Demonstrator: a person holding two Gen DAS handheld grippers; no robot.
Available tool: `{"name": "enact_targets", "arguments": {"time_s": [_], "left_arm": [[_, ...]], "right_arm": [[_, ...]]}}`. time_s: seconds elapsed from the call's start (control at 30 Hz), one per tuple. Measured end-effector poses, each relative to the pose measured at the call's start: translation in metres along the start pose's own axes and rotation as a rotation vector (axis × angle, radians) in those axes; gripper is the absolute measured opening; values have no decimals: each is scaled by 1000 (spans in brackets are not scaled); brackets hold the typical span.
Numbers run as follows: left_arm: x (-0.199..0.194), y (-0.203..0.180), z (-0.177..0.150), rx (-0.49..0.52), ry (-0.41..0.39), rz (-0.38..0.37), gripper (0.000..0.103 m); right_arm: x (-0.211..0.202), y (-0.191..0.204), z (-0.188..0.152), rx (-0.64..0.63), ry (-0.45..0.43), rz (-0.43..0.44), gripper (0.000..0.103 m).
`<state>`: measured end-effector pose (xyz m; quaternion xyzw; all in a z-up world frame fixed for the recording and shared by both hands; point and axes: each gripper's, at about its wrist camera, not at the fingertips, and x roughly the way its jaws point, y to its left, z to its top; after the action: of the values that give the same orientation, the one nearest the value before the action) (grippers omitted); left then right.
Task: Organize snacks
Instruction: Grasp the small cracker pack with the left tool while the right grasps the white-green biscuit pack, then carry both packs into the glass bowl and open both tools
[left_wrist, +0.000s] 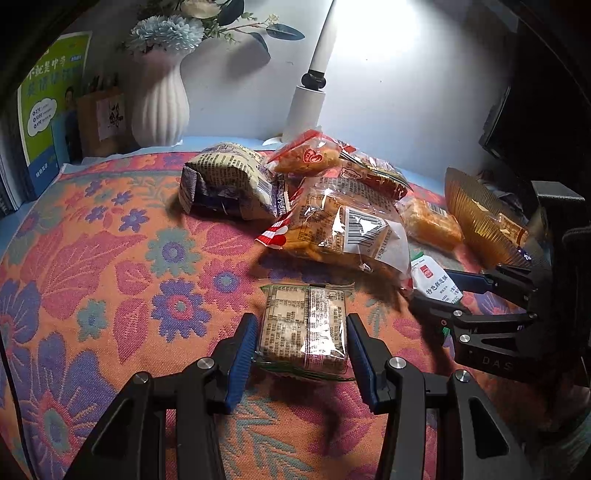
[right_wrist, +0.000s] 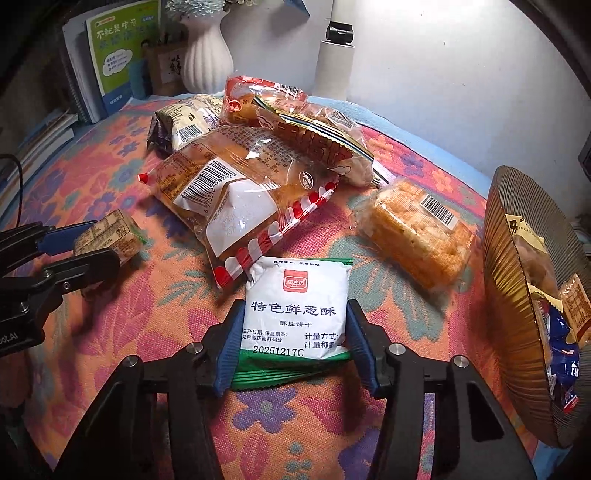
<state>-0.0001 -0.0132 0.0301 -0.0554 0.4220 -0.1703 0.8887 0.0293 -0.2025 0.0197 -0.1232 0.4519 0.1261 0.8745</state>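
A brown printed biscuit packet (left_wrist: 304, 343) lies on the floral cloth (left_wrist: 110, 277). My left gripper (left_wrist: 302, 319) is shut on it, with a blue pad against each long side. The right wrist view shows that same left gripper (right_wrist: 92, 245) at the left edge, holding the packet (right_wrist: 110, 230). A white packet with a green edge (right_wrist: 295, 295) sits between the pads of my right gripper (right_wrist: 295, 308), which press on its two sides. The left wrist view shows this right gripper (left_wrist: 443, 293) at the right, with the white packet (left_wrist: 434, 277) in it.
A pile of snack bags, topped by a clear bread bag (right_wrist: 240, 184), lies just beyond both grippers. An orange cracker packet (right_wrist: 417, 229) lies to the right. A ribbed golden bowl (right_wrist: 513, 258) holding several snacks stands at the far right. A vase (left_wrist: 160, 107), lamp base (left_wrist: 306, 110) and books (left_wrist: 48, 110) line the back.
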Motion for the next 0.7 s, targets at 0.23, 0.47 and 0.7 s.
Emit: {"name": "enact_targets", "arguments": {"time_s": [0.23,0.47,0.7], "left_arm": [[-2,0,-1,7,-8,-10,47],[-4,-12,-3,64,-9,15,47],[-13,-41,-10,148,-11,16,47]], "right_arm": [[-21,-1,-30,2,-5,-11,48],[-42,-10,-60,32,6,-26,48],[-62,-22,-88,70,2,-51,48]]}}
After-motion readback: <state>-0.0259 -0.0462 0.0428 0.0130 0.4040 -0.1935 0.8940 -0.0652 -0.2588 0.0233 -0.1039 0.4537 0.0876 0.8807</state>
